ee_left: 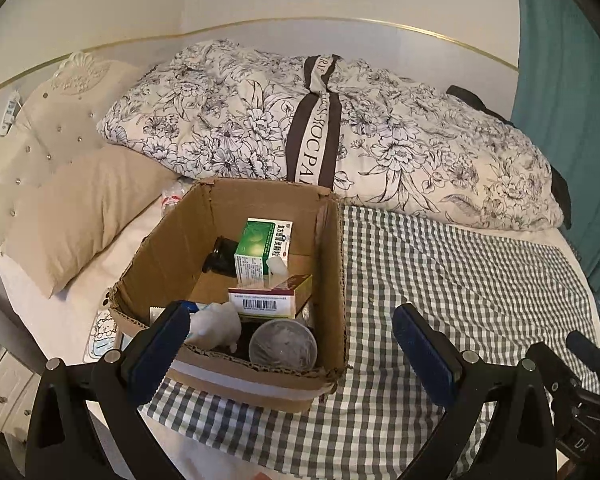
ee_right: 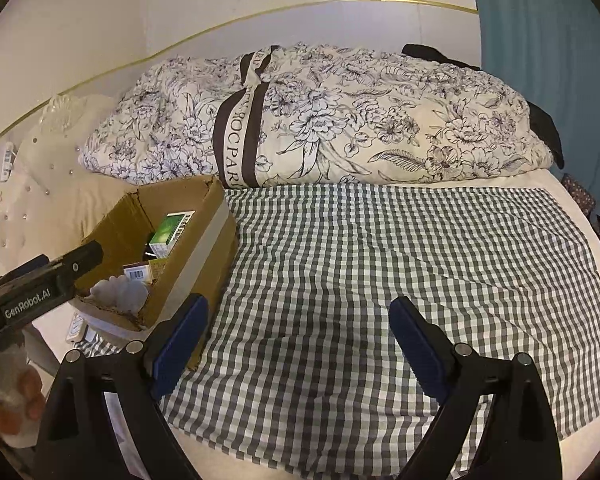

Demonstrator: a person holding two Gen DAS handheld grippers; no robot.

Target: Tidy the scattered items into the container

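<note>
An open cardboard box (ee_left: 168, 236) sits on a checked cloth (ee_left: 440, 280) on the bed. Inside it are a green medicine box (ee_left: 260, 248), a red and white barcoded box (ee_left: 272, 300), a white soft toy (ee_left: 216, 324), a grey round lid (ee_left: 282, 342) and a dark bottle (ee_left: 220, 256). My left gripper (ee_left: 292, 340) is open and empty, just in front of the box's near wall. The box also shows in the right wrist view (ee_right: 196, 240), at the left. My right gripper (ee_right: 296, 340) is open and empty over the bare checked cloth (ee_right: 380, 260).
A floral duvet (ee_left: 320, 132) lies rolled along the back of the bed. A beige pillow (ee_left: 80, 216) and a tufted headboard (ee_left: 32, 140) are at the left. A teal curtain (ee_left: 572, 80) hangs at the right. The left gripper's body (ee_right: 40, 284) shows in the right wrist view.
</note>
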